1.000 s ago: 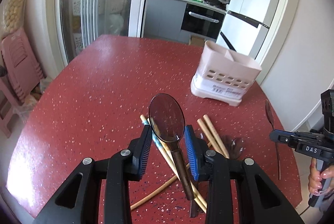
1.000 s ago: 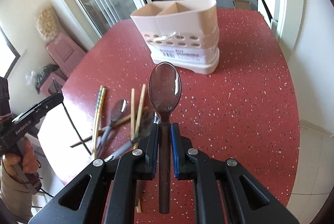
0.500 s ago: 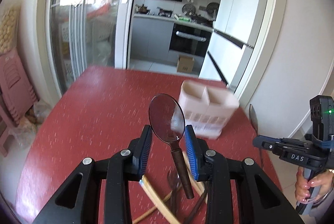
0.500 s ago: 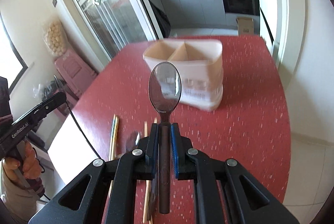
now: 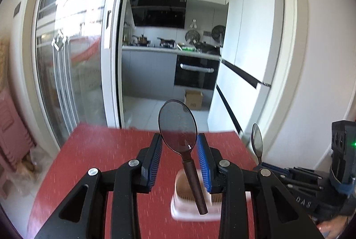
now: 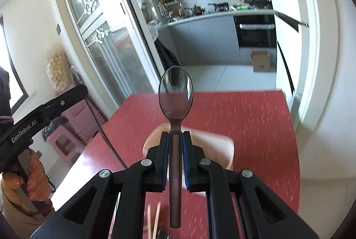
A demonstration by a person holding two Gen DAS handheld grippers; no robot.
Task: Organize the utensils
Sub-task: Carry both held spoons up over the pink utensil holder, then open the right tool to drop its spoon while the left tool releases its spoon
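My left gripper is shut on the bowl of a dark spoon, whose brown handle hangs down between the fingers. Just below it on the red table stands the pink utensil holder, blurred. My right gripper is shut on the handle of a second spoon, bowl pointing forward, above the holder. In the left wrist view the right gripper and its spoon are at the right. In the right wrist view the left gripper is at the left, held by a hand.
Light wooden chopsticks lie on the table beneath my right gripper. Beyond the table's far edge a doorway opens onto a kitchen, with a cardboard box on the floor. A white fridge stands on the right, a glass sliding door and pink stools on the left.
Both grippers have risen and tipped up with their spoons. The holder has slid from the far table to just under the fingers. The loose chopsticks have dropped out of the left wrist view.
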